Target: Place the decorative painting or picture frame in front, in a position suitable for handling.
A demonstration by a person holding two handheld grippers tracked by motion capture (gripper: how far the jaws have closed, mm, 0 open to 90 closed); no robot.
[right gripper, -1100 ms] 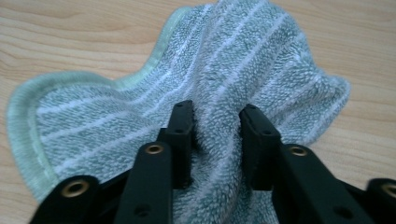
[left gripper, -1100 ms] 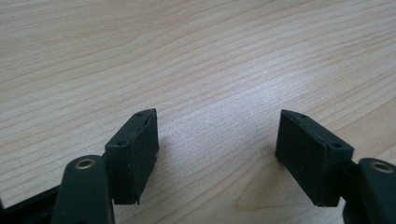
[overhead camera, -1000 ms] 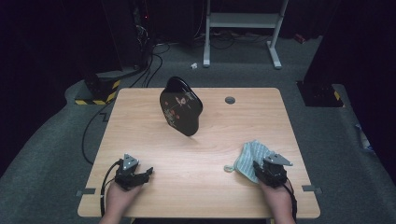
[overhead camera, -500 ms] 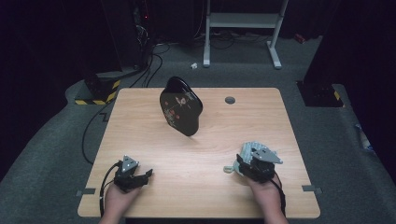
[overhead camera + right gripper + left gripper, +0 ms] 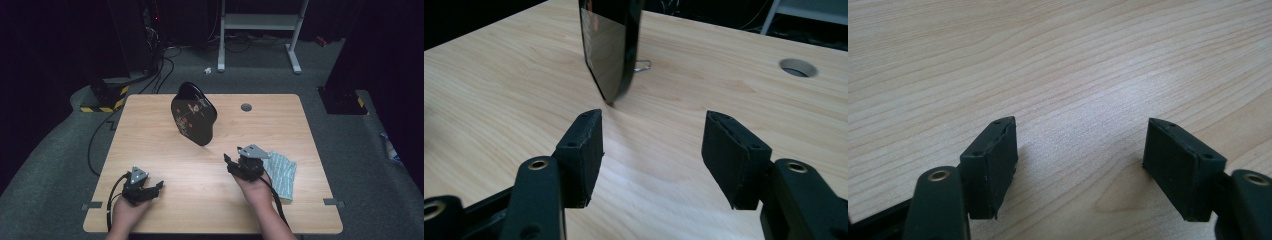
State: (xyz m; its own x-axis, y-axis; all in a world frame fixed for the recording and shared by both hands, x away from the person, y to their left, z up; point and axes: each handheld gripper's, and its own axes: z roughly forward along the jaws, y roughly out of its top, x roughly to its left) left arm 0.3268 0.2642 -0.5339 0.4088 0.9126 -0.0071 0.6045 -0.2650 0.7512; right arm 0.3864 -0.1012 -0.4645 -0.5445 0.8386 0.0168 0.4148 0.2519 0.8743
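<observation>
High view shows cloth (image 5: 280,171) behind right gripper (image 5: 231,164).

Right gripper (image 5: 231,162) beside cloth (image 5: 281,172)

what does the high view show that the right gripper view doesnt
High view alone: the patterned cloth lying on the table beside the right gripper, the left gripper, both hands and the floor cables. Right gripper view alone: the open fingers close up with nothing between them, and a wire stand foot behind the plate. Both: the upright black lacquer plate, the wooden table and its grommet hole.
</observation>
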